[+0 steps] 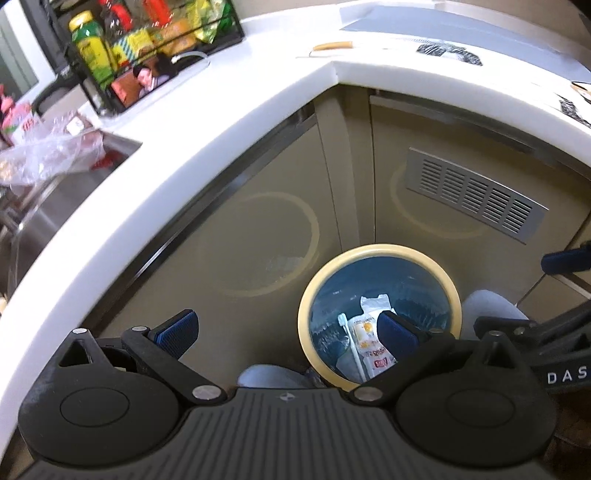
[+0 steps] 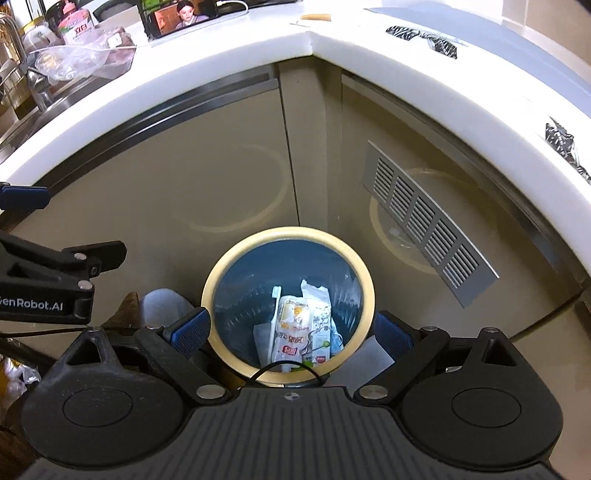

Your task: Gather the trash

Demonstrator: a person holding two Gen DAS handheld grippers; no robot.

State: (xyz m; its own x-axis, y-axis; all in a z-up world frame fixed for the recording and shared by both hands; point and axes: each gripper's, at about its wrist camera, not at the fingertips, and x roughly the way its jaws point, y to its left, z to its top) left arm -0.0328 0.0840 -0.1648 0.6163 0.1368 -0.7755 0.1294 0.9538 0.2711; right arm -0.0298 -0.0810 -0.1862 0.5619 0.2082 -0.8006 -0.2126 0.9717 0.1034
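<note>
Both tools hang over the floor in the inner corner of the white counter [image 2: 229, 74], tilted down toward the bin [image 2: 288, 236], which stands against the beige cabinet doors [image 2: 184, 166] so that it sits within reach of either stretch of worktop. The right gripper [image 2: 293, 330] is spread wide with nothing between its blue pads, straddling the near rim of the bin, a pose that fits a drop just made or a pause before fetching more. The left gripper [image 1: 286, 328] is likewise released and empty, held a little to the left of the bin [image 1: 380, 251]. Inside lie a toothbrush [image 2: 275, 314] and several food wrappers [image 2: 295, 328], piled toward the near side. More trash seems to wait on the counter: dark crumpled scraps [image 2: 424, 37] on the far right stretch, and a thin tan stick [image 2: 317, 16] near the corner. A loose clear bag [image 2: 74, 59] rests by the sink [image 2: 33, 107] at far left.
</note>
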